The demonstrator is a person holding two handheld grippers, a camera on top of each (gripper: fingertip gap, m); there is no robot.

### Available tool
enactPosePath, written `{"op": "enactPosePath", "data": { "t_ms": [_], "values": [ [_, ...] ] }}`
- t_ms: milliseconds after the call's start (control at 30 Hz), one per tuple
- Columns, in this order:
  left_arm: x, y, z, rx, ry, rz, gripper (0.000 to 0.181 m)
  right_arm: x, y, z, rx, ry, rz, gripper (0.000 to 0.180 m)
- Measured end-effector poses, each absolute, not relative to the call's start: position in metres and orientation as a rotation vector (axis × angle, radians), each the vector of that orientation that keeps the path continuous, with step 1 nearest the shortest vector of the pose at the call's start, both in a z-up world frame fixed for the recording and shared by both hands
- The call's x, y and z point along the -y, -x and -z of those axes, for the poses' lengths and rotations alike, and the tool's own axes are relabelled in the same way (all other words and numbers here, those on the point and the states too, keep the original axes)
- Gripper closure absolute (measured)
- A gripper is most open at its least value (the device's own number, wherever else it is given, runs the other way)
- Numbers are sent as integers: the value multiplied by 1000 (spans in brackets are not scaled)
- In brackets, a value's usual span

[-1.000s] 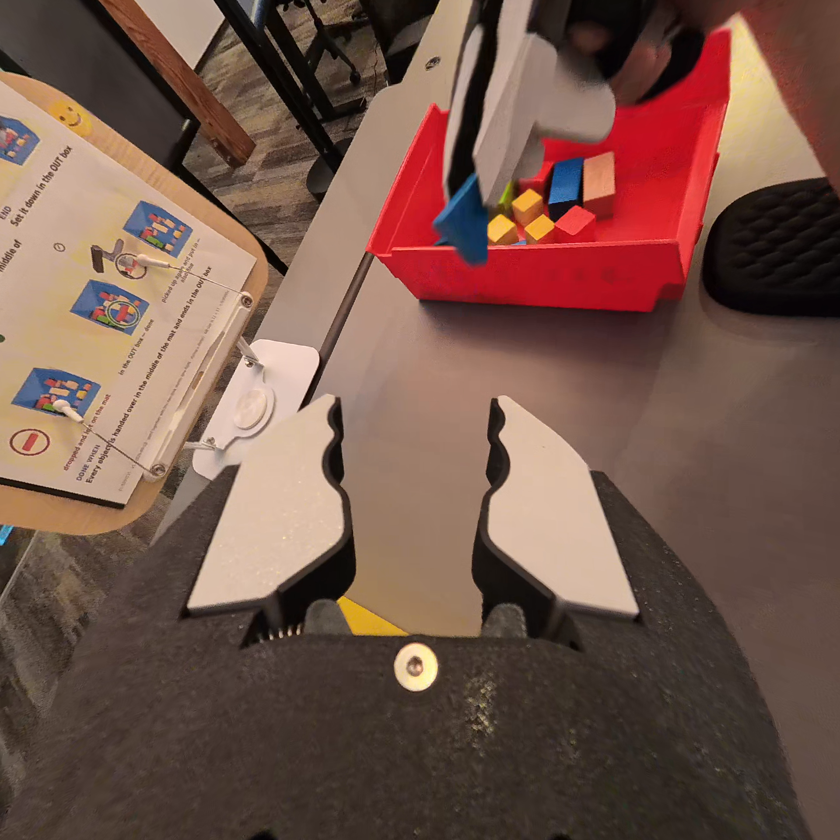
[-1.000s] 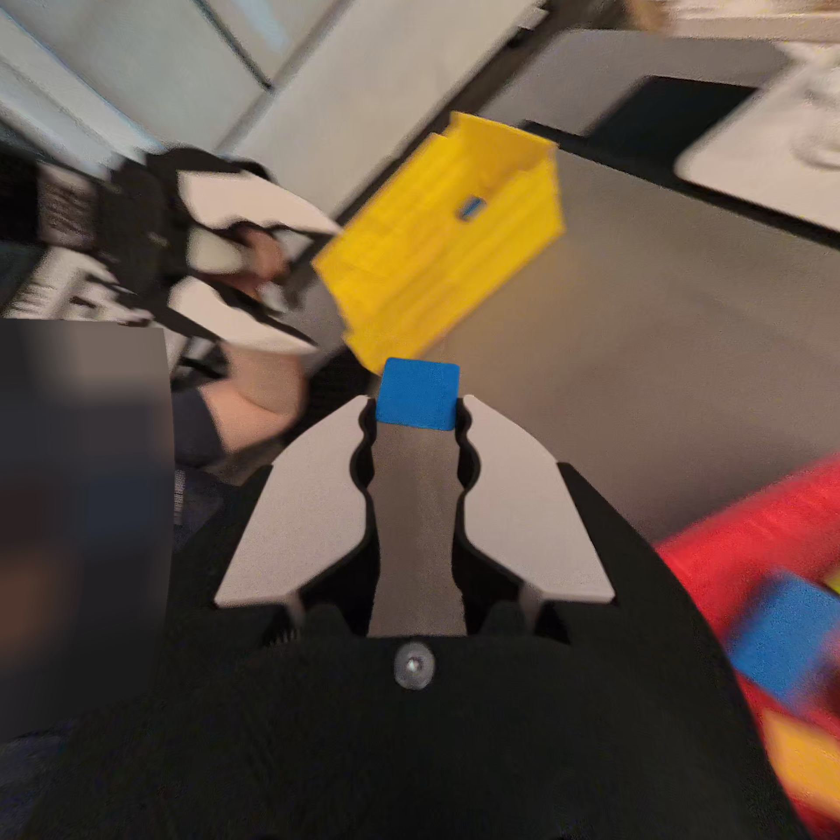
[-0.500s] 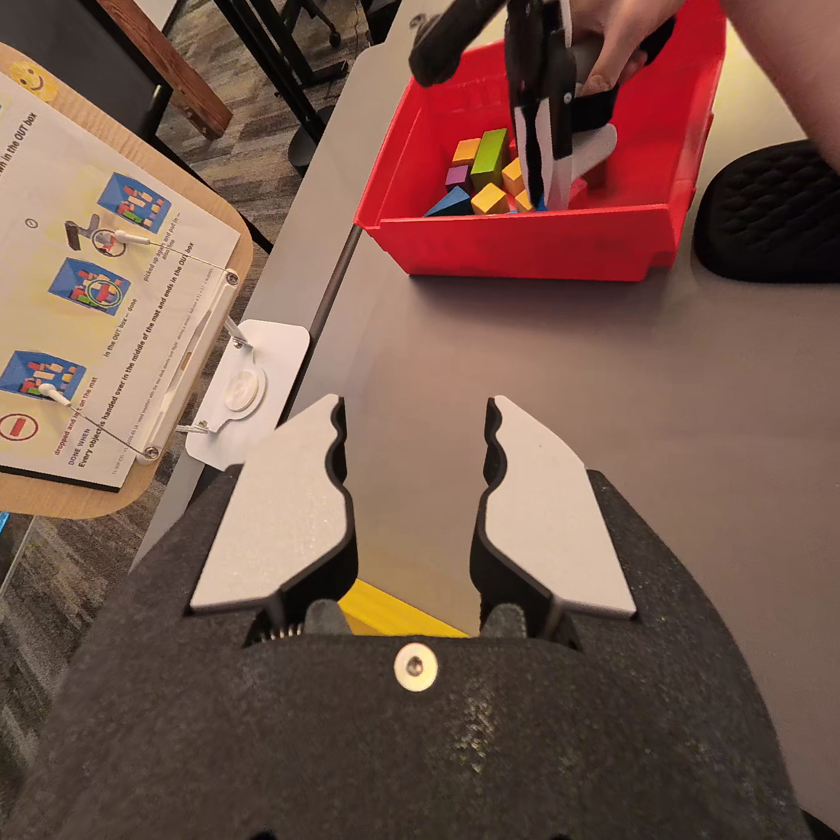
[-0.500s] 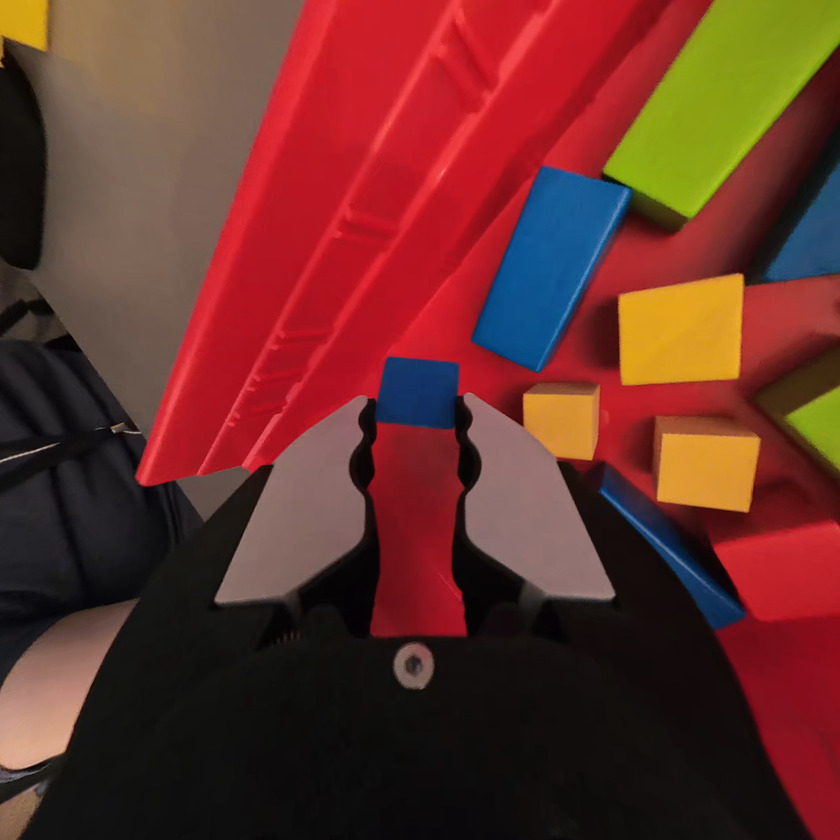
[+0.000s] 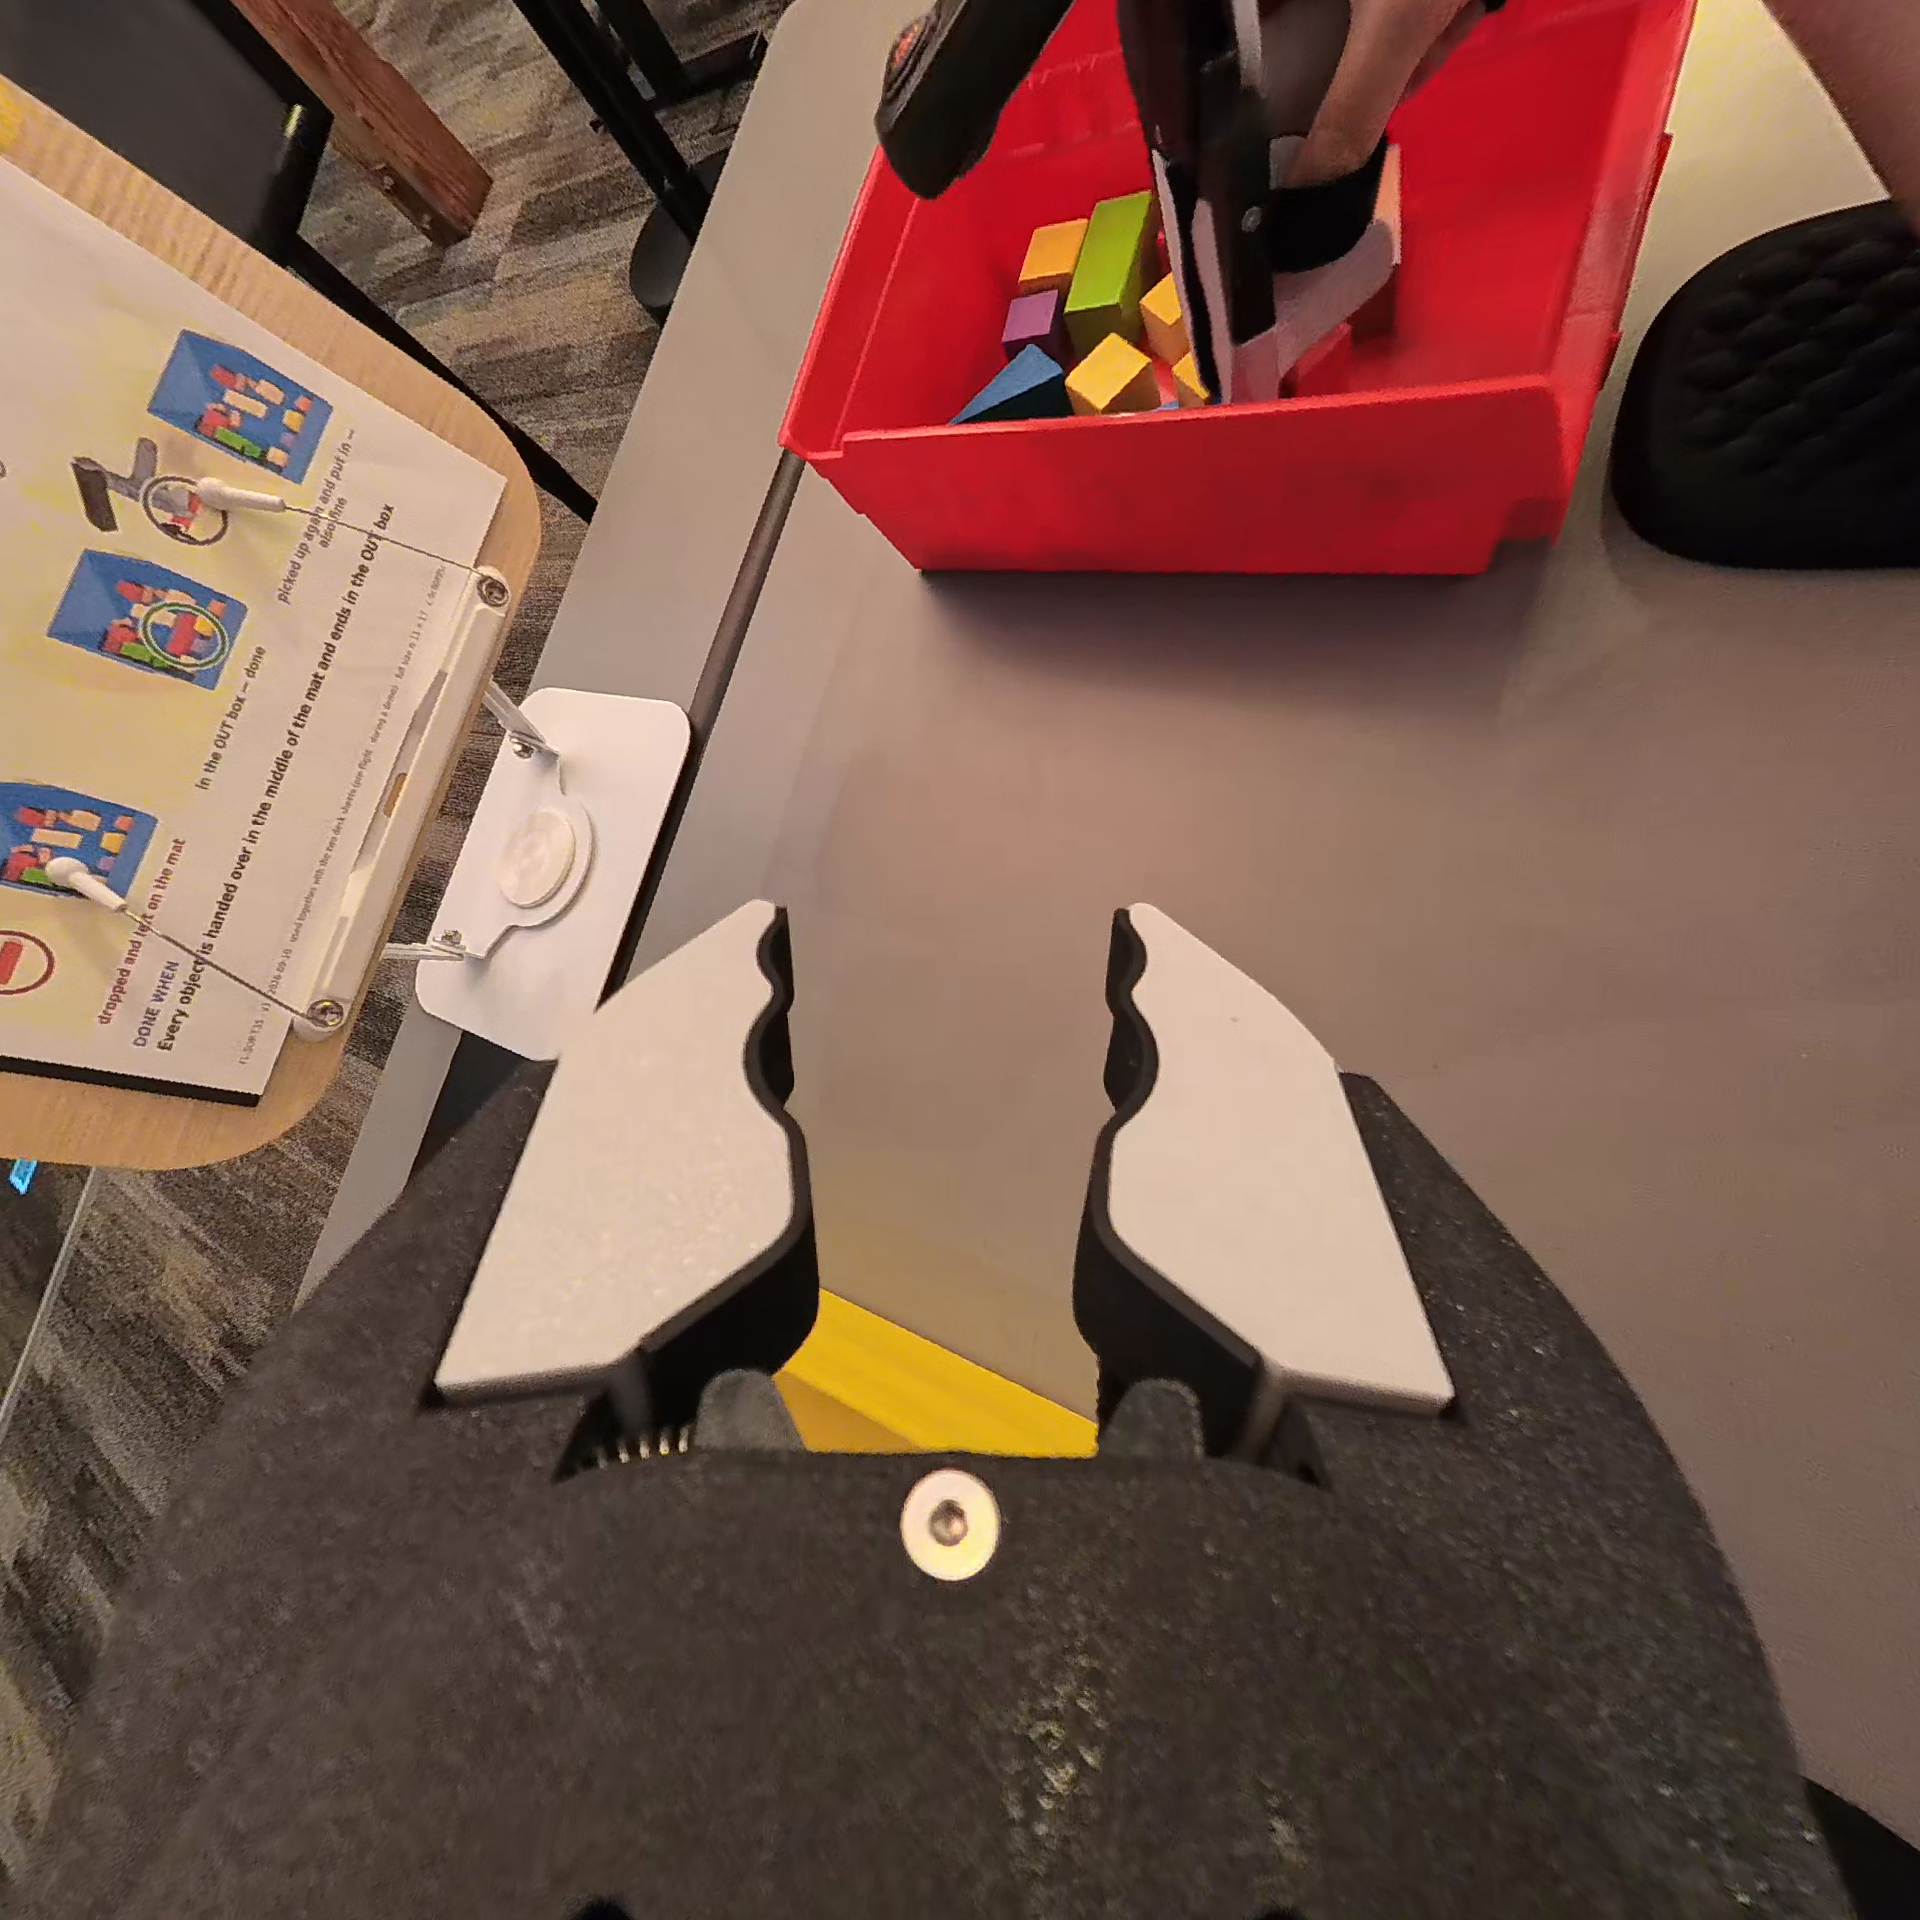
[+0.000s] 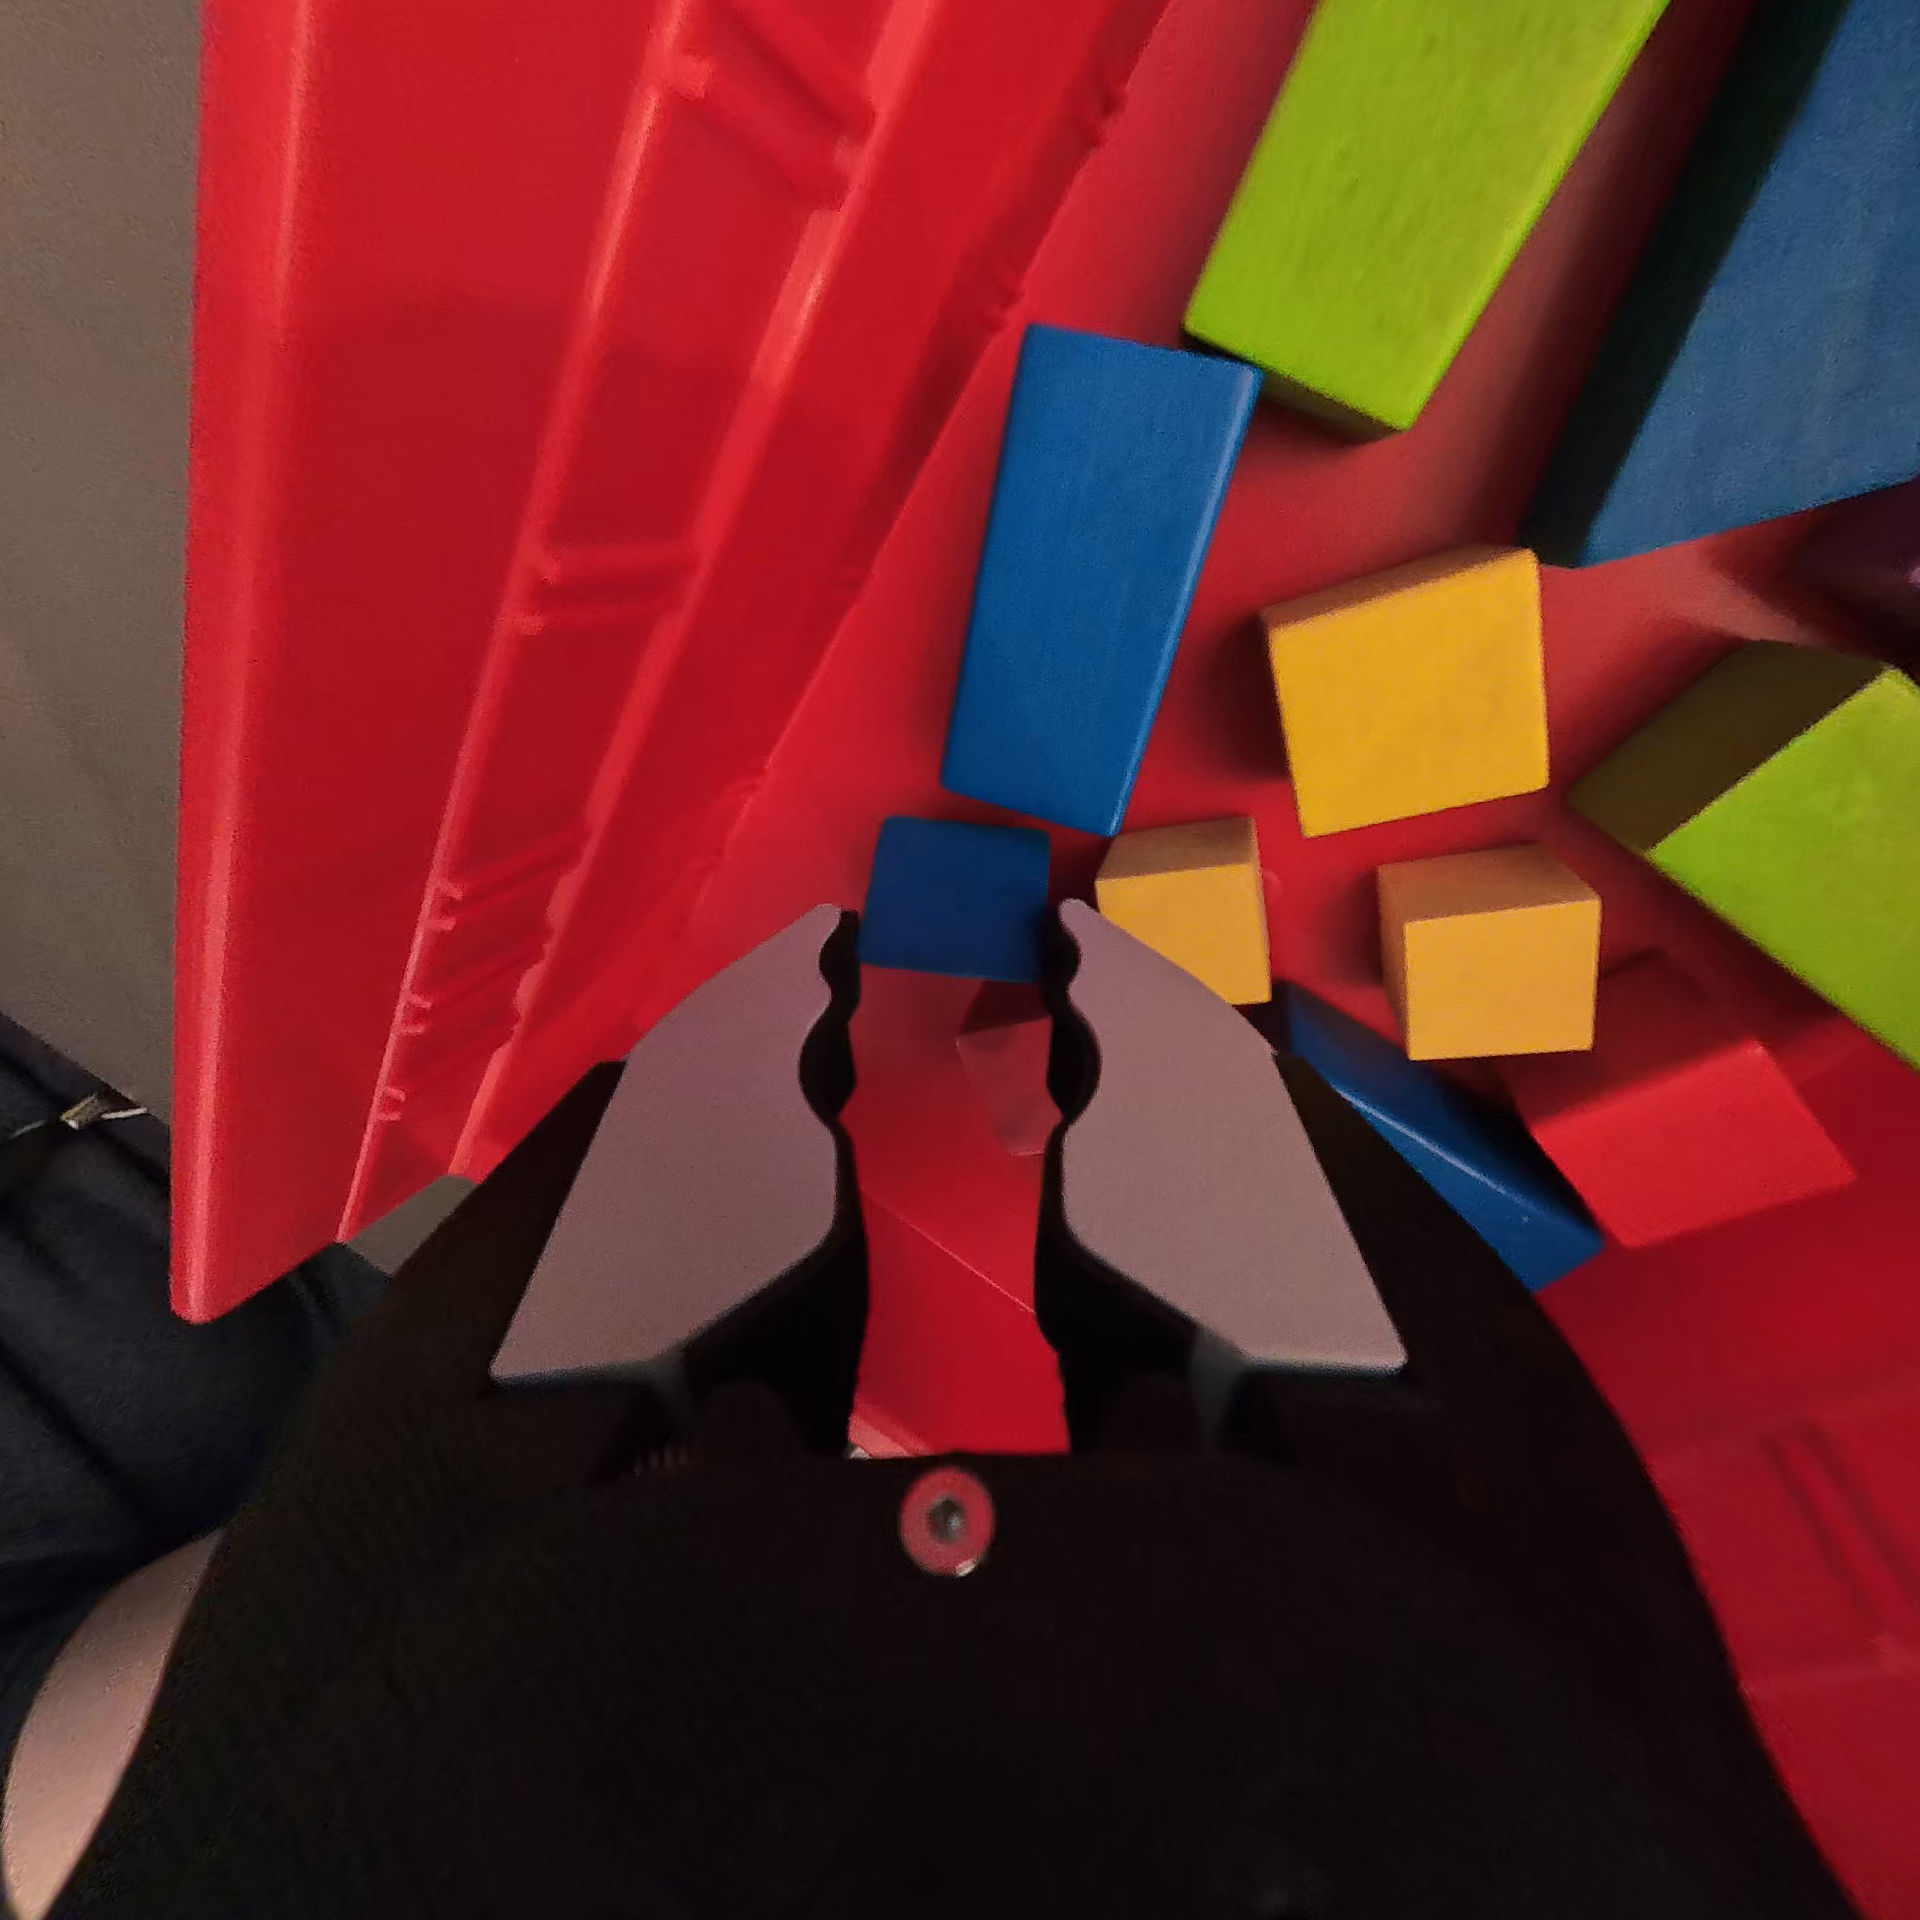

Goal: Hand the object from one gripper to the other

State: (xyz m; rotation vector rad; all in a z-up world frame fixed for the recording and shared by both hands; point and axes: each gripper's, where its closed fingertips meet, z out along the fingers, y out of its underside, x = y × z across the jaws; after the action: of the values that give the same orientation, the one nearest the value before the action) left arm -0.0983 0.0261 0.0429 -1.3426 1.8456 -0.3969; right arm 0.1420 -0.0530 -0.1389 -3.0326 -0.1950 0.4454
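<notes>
My left tool (image 5: 948,925) hangs level with its two grey fingers spread wide and nothing between them. My right tool (image 6: 951,920) points steeply downward, its grey fingers drawn in close, tips pinching a small blue wooden block (image 6: 954,896).

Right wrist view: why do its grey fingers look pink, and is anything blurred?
Right wrist view: the fingers take a red cast from the red plastic bin around them; the green wooden block at the top looks soft. Left wrist view: sharp, evenly lit.
</notes>
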Motion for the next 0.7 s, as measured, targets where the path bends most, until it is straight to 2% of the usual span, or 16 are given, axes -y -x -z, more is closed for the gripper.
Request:
{"op": "enactPosePath", "data": {
  "t_ms": [333, 700],
  "values": [
    [-31, 100, -42, -1836, 1359, 373, 123, 46, -141, 144, 113, 3121, -283, 145],
    [-30, 100, -42, -1836, 1361, 386, 124, 46, -140, 151, 104, 3146, -307, 145]
  ]
}}
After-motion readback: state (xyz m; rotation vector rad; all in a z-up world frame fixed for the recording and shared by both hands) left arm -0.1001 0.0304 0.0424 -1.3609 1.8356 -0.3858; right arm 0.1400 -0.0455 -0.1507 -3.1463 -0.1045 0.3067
